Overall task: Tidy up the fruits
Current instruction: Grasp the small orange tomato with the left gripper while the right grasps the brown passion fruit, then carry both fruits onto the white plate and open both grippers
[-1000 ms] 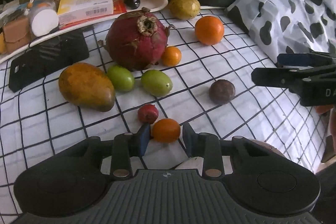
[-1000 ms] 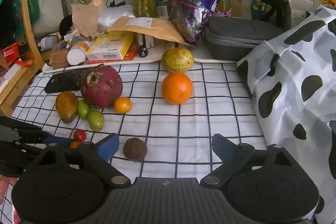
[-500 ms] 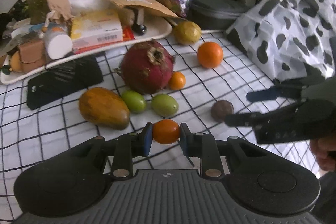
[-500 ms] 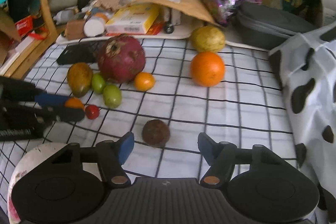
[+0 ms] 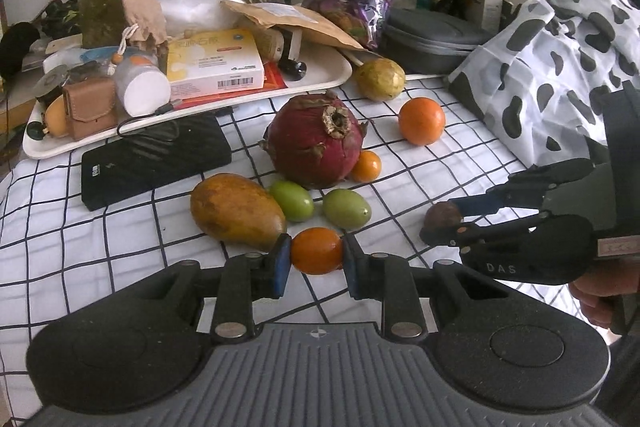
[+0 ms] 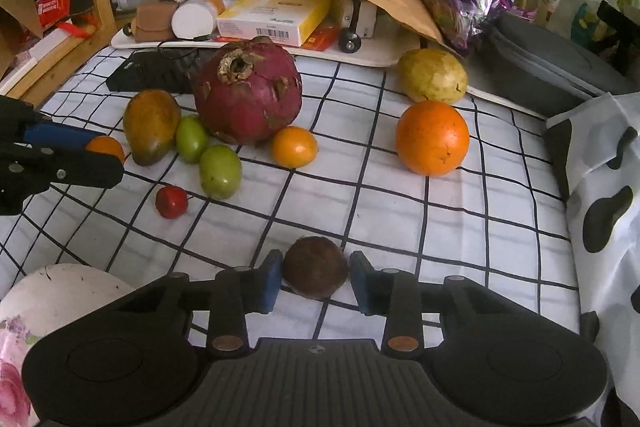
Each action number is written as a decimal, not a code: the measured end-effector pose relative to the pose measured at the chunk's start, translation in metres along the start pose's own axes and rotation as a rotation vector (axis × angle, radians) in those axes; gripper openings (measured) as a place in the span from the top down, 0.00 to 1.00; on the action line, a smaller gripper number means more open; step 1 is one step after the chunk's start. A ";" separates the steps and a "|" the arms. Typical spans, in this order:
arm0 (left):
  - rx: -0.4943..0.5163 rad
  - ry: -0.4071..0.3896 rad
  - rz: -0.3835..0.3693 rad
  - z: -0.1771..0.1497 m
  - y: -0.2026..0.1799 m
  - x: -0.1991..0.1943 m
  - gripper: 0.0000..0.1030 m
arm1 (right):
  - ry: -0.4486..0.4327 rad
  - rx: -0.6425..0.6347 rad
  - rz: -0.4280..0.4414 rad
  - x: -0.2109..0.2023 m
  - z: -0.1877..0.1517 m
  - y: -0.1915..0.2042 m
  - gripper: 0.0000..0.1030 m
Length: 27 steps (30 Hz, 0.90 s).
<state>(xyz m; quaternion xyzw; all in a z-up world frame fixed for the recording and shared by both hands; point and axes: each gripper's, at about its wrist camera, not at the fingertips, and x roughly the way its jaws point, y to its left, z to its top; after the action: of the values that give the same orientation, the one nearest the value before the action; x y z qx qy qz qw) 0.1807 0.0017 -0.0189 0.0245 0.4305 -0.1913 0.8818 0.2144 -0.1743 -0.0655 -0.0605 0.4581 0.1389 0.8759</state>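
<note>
My left gripper [image 5: 315,255] is shut on a small orange fruit [image 5: 316,247] and holds it just above the checked cloth. In the right wrist view the same left gripper [image 6: 100,155] comes in from the left. My right gripper [image 6: 315,279] is closing on a dark brown round fruit [image 6: 315,269] that rests on the cloth, with both pads against its sides. Behind lie a red dragon fruit [image 6: 246,95], a mango [image 6: 150,125], two green fruits [image 6: 220,171], a small red fruit [image 6: 171,201], another small orange fruit [image 6: 294,146], a big orange [image 6: 432,137] and a yellow-green fruit [image 6: 434,75].
A white tray [image 5: 316,83] piled with boxes and bottles lines the back, with a black power bank [image 5: 156,159] in front of it. A cow-patterned cloth [image 5: 560,67] rises on the right beside a grey case [image 5: 432,35]. A white floral dish [image 6: 52,291] sits at the near left.
My left gripper shut on the small orange fruit and lifted it off the cloth. My right gripper came down over the brown fruit and its jaws narrowed onto it.
</note>
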 end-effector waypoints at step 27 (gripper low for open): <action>0.035 0.007 -0.059 -0.039 -0.035 -0.041 0.74 | -0.096 -0.034 0.156 -0.083 -0.030 0.032 0.68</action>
<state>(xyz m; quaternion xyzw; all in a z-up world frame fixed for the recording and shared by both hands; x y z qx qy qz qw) 0.1166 -0.0095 -0.0078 0.0281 0.4308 -0.2245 0.8736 0.1360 -0.1664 -0.0138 -0.0331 0.4164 0.2171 0.8822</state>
